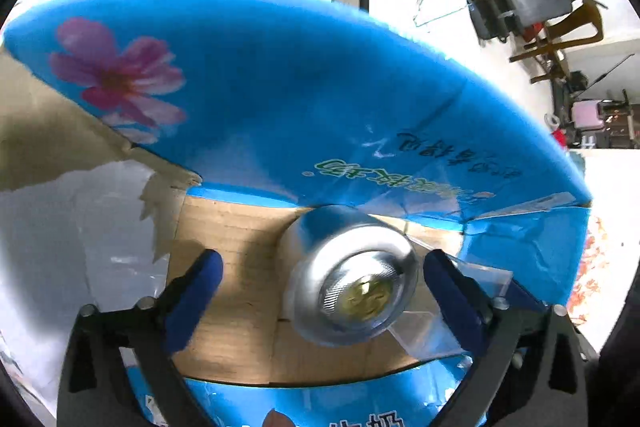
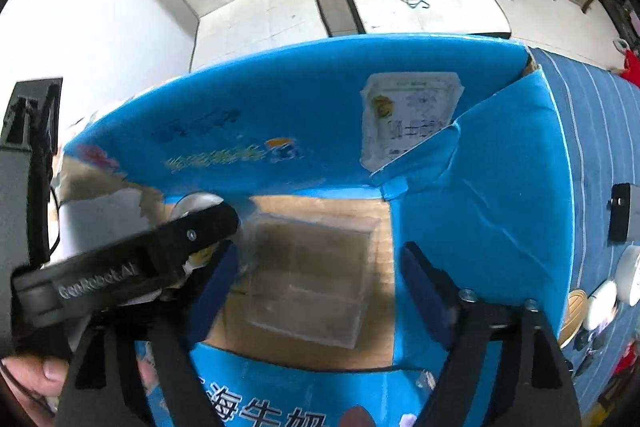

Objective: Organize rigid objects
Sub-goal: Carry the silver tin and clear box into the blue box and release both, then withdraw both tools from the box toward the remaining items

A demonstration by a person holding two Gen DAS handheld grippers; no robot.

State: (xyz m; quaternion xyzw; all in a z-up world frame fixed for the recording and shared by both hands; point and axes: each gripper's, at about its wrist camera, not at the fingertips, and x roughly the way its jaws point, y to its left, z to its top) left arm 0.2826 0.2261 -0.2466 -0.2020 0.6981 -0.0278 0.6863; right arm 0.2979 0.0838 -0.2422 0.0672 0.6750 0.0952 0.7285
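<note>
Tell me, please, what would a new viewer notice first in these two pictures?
First, the big blue cardboard box with a pink flower printed on its flap; it fills both views. Inside, a silver can lies on the brown floor, between the open left gripper fingers. The open right gripper hangs above a clear plastic case on the same floor.

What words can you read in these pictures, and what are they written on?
"GenRobot.AI": on the left gripper's black arm, seen from the right wrist.
"海生奶": large white characters on the blue box's near flap, cut off at the edge, so my reading is unsure.
Green and dark characters on the box's far flap: upside down and blurred, unreadable.
White label on the flap: too blurred to read.
</note>
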